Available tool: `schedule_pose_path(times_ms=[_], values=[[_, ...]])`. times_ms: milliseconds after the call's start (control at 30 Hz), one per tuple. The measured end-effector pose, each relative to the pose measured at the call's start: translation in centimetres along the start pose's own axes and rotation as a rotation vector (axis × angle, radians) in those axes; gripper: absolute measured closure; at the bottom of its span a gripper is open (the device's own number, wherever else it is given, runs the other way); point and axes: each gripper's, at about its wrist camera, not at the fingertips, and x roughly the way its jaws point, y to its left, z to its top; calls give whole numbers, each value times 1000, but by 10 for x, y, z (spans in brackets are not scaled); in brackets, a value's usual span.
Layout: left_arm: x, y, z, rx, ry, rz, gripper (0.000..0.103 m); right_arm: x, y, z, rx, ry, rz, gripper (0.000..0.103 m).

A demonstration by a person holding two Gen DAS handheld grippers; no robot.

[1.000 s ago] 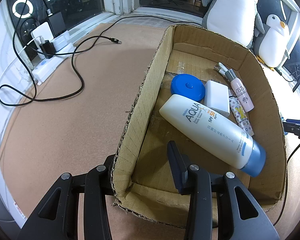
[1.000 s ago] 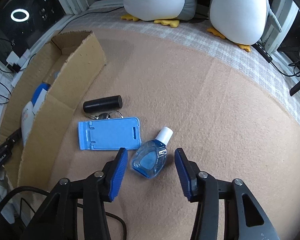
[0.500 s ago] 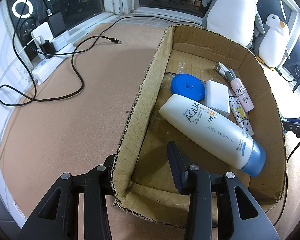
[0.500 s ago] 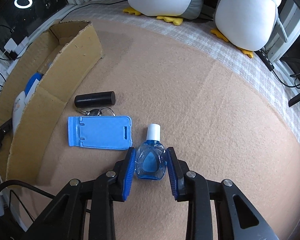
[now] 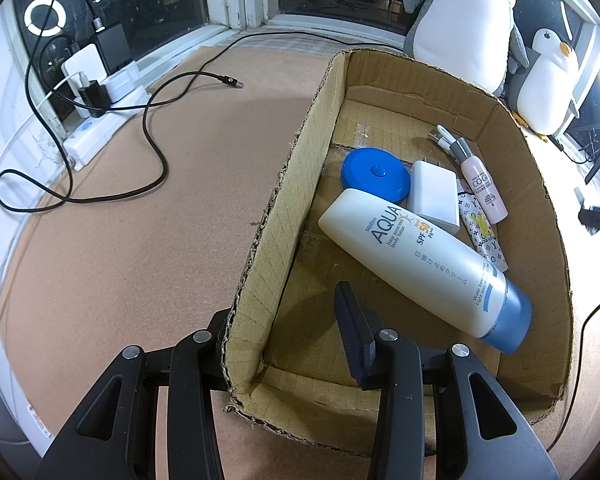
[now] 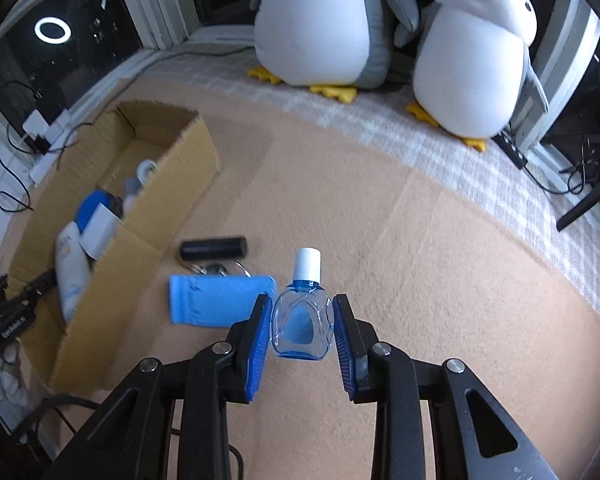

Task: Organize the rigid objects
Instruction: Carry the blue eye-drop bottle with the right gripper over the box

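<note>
Blue pads of the right gripper clamp the eye-drop bottle. Left gripper pinches the cardboard box wall. Carrying it level over that wall seems wisest.

Looks like someone's home, a carpeted spot by dark night windows. Two plush penguins sit at the top of the frame, and a power strip with chargers lies upper left, near a cardboard box holding toiletries.

Two plush penguins by the window, white power strip with chargers, loose black cable, possibly USB-C, ring-light reflection
</note>
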Motion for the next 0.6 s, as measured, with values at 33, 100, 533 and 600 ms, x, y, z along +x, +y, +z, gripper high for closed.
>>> schedule_pose_path(times_ms=[33, 100, 533, 600], values=[[0, 0, 0, 0, 0, 0, 63, -3, 4, 4, -5, -11, 7, 75], [0, 0, 0, 0, 0, 0, 64, -10, 13, 13, -19, -35, 25, 75], [0, 0, 0, 0, -1, -1, 64, -10, 80, 52, -105, -95, 127, 75], [0, 0, 0, 0, -1, -1, 64, -8, 90, 57, -117, -101, 135, 75]])
